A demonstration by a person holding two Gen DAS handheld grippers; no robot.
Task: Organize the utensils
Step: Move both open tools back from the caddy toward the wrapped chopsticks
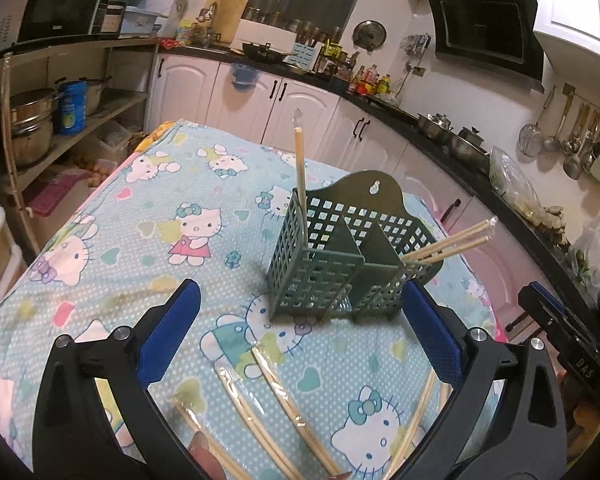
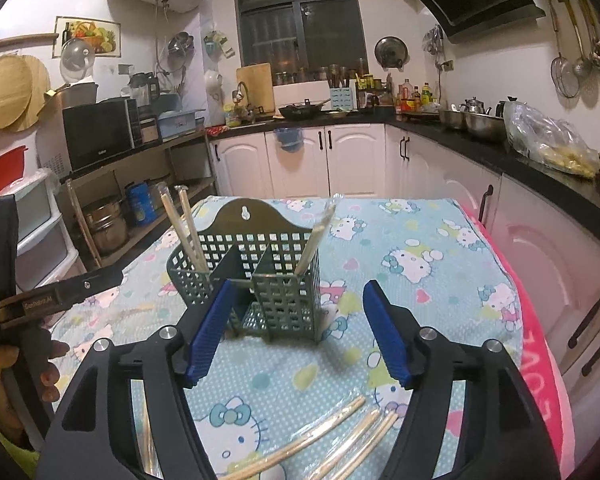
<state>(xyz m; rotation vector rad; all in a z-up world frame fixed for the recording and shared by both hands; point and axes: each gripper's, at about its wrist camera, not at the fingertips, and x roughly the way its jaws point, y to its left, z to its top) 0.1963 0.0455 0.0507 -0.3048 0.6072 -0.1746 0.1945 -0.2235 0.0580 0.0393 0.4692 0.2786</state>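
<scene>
The left gripper (image 1: 300,316) is hanging wide open with nothing between its blue pads. Just beyond its fingertips the green lattice utensil holder (image 1: 320,276) is standing upright, wrapped chopsticks (image 1: 300,168) sticking out of its end compartments. More wrapped chopsticks (image 1: 276,396) are lying beneath the fingers. The right gripper (image 2: 296,328) is also gaping empty, the holder ahead of its left finger.

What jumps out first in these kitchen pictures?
A green slotted utensil holder stands mid-table on a cartoon-cat tablecloth, with wrapped chopsticks sticking up from its end compartments. More wrapped chopsticks lie loose on the cloth nearest the cameras. Blue-padded left gripper and right gripper frame it, both empty.
</scene>
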